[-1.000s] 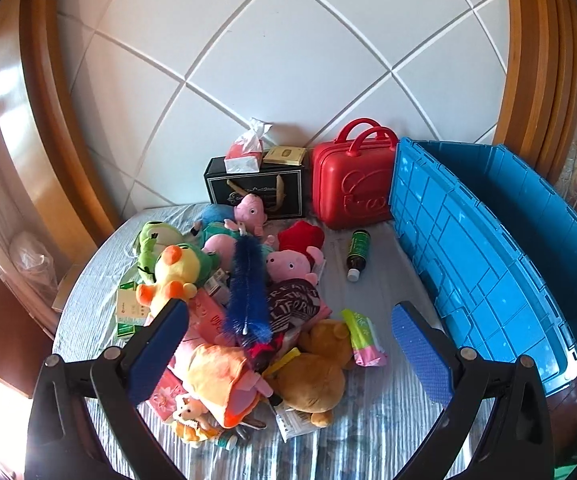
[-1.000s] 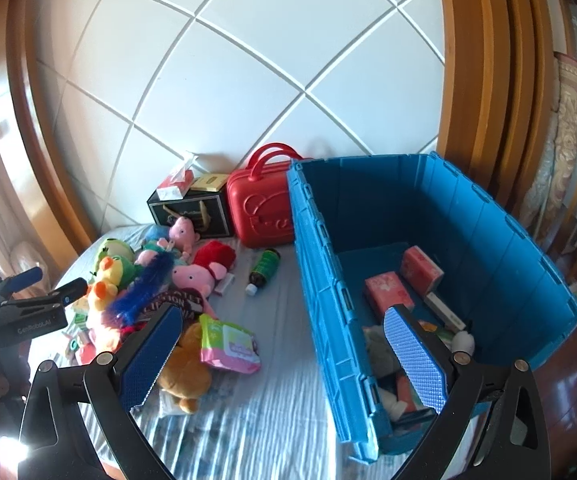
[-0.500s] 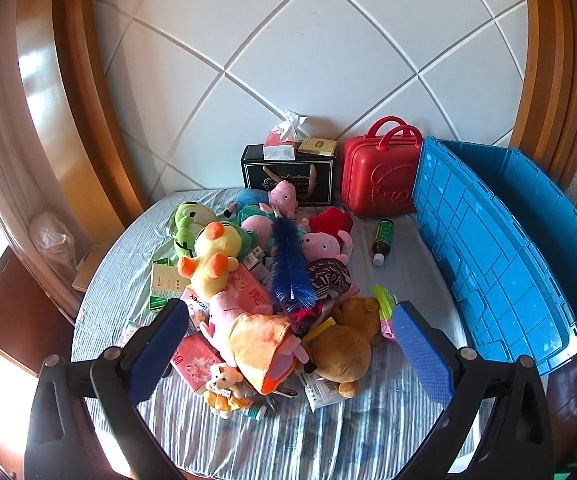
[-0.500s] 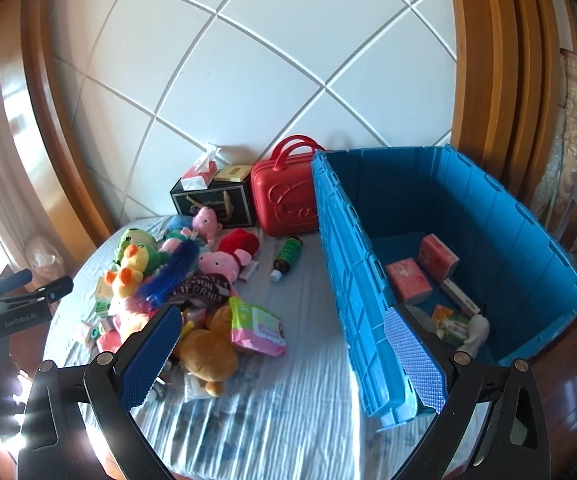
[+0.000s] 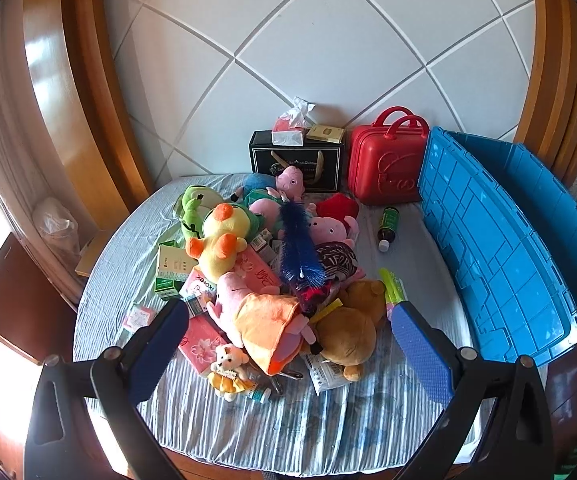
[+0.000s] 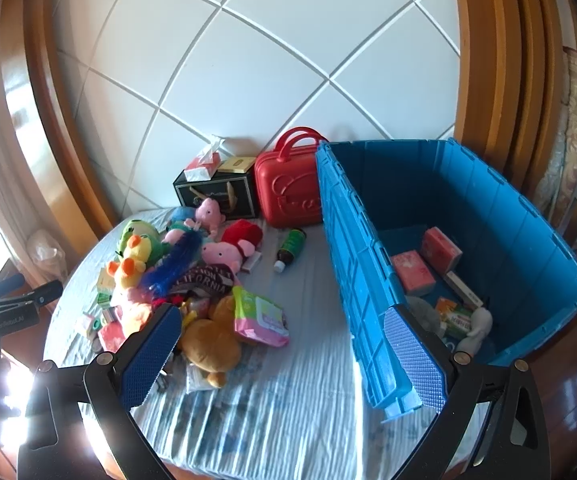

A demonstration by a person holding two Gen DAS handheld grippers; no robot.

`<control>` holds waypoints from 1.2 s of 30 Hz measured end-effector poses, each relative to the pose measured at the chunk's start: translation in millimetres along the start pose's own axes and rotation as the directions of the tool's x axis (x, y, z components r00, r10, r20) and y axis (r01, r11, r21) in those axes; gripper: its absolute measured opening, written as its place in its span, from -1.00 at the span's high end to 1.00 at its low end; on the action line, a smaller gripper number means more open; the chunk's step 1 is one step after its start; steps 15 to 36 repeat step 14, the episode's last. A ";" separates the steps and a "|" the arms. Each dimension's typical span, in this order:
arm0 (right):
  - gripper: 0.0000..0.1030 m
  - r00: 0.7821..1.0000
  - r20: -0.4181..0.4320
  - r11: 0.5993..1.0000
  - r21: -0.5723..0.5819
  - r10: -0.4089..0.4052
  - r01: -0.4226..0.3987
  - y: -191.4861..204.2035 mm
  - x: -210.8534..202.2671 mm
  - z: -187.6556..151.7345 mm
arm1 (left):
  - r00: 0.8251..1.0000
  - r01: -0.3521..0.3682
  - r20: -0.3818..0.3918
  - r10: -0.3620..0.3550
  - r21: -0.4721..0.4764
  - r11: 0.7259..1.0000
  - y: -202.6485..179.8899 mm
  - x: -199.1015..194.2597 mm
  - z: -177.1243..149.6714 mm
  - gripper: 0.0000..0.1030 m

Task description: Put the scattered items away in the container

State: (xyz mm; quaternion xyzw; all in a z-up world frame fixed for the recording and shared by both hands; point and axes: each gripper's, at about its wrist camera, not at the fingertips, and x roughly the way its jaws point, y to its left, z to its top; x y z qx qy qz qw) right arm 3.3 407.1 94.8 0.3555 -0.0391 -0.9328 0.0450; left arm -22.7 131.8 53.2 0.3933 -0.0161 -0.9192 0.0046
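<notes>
A heap of plush toys and small packets lies on the striped cloth: a yellow duck (image 5: 218,240), a blue feather duster (image 5: 298,246), a brown bear (image 5: 344,334), an orange-dressed pig (image 5: 264,324), a green bottle (image 5: 388,222). The blue crate (image 6: 348,240) stands on the right and holds pink tissue packs (image 6: 412,272) and other small items. My left gripper (image 5: 288,348) is open and empty, held above the near side of the heap. My right gripper (image 6: 282,356) is open and empty, over the cloth beside the crate's near corner. The left gripper shows at the right wrist view's left edge (image 6: 12,300).
A red case (image 5: 386,168) and a black gift box (image 5: 296,160) topped by a tissue pack stand against the white tiled back wall. Wooden frames flank both sides. The cloth's near edge (image 5: 288,456) drops off below the grippers. A pink-green pouch (image 6: 260,316) lies near the bear.
Both grippers have pulled back and up from the table, so the heap and the crate look smaller and farther. Both stay open. No item has moved.
</notes>
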 end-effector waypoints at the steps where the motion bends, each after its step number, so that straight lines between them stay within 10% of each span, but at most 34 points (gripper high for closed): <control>1: -0.99 1.000 0.000 1.000 0.000 0.000 0.000 -0.1 0.0 -0.2 | 1.000 0.000 -0.001 0.000 -0.003 1.000 0.2 -0.3 -0.3 -1.00; 36: -0.99 1.000 0.001 1.000 -0.003 0.002 -0.002 1.0 -1.8 -1.7 | 1.000 0.009 0.019 -0.009 0.011 1.000 -5.3 -9.2 -2.2 -1.00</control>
